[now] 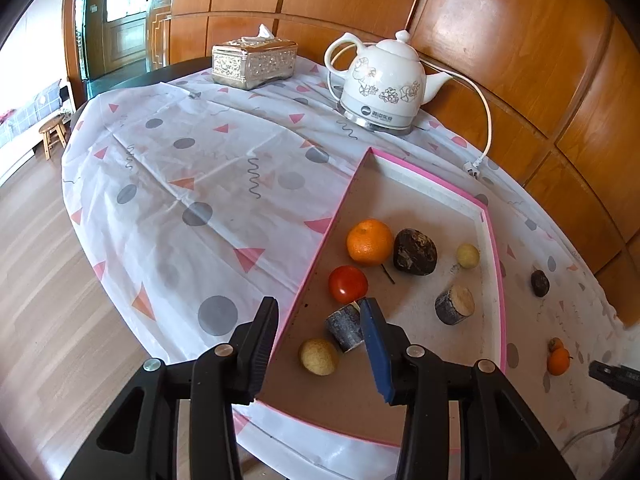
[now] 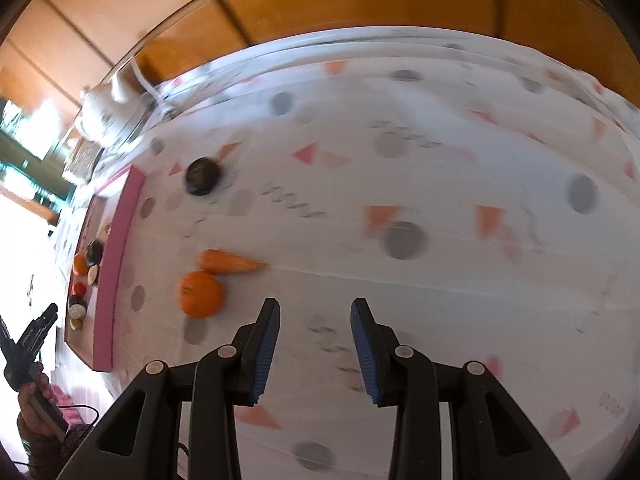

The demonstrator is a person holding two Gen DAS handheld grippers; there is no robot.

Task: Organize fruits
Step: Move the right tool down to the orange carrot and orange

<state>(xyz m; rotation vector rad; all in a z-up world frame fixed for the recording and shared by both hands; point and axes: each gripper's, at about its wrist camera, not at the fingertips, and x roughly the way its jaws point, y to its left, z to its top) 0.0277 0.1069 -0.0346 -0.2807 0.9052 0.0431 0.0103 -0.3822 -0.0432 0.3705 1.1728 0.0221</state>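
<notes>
A pink-rimmed tray (image 1: 494,240) holds an orange (image 1: 369,241), a tomato (image 1: 347,284), a dark lumpy fruit (image 1: 415,251), two yellowish round fruits (image 1: 319,356) and two dark cut cylinders (image 1: 455,304). My left gripper (image 1: 320,320) is open and empty above the tray's near corner. On the cloth to the tray's right lie a small dark fruit (image 2: 202,175), an orange (image 2: 199,294) and a carrot (image 2: 230,262). My right gripper (image 2: 314,320) is open and empty, just right of that orange. The tray (image 2: 116,264) also shows at the left of the right wrist view.
A white electric kettle (image 1: 384,84) with a cord and a silver tissue box (image 1: 254,62) stand at the table's far side. Wooden wall panels close off the back. The patterned tablecloth (image 1: 192,184) drops to wooden floor on the left.
</notes>
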